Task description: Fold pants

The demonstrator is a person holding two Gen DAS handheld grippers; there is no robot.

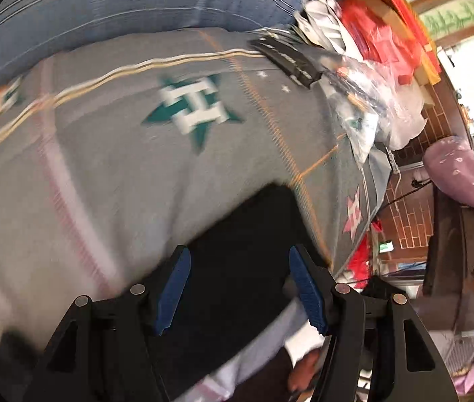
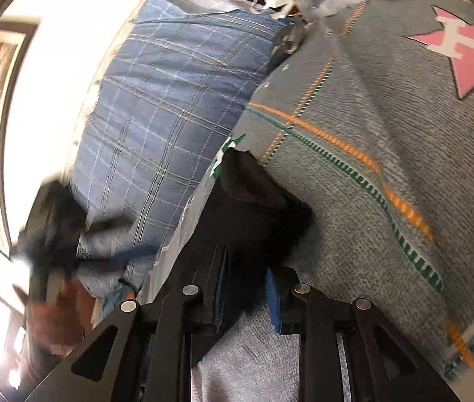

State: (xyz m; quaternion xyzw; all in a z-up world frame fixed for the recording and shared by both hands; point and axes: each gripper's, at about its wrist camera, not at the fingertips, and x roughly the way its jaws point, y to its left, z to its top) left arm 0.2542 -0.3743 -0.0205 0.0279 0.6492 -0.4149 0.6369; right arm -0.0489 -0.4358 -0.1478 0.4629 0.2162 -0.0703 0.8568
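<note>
Under everything lies the big grey blanket (image 1: 109, 181) with star patterns, and behind it, on the far side, the blue checked pillow (image 2: 156, 107) leans against the white wall. On the far right of the bed there is a pile of plastic bags and red packets (image 1: 367, 43).

The black pants (image 1: 247, 234) lie on the blanket near you, already as a compact dark bundle. In the left wrist view they sit just in front of the left gripper (image 1: 238, 288). Its 2 blue pads stand clearly apart and nothing is between them, so this tool holds nothing.

In the right wrist view your right gripper (image 2: 248, 296) has its jaws only a little open, and black cloth from the pants fills the gap. I cannot tell if the pads press on it or only stand around it.

The left view is blurred, and in the right view your left tool shows only as a dark smear at the left edge, so I judge that hand is moving fast. That is the first risk: a quick sweep can catch the top layer and pull the fold open. The second risk is at the right jaws: if they still pinch the cloth when you pull back, the bundle will be dragged and come loose. The fuzzy blanket can also grip the cloth and wrinkle it
</note>
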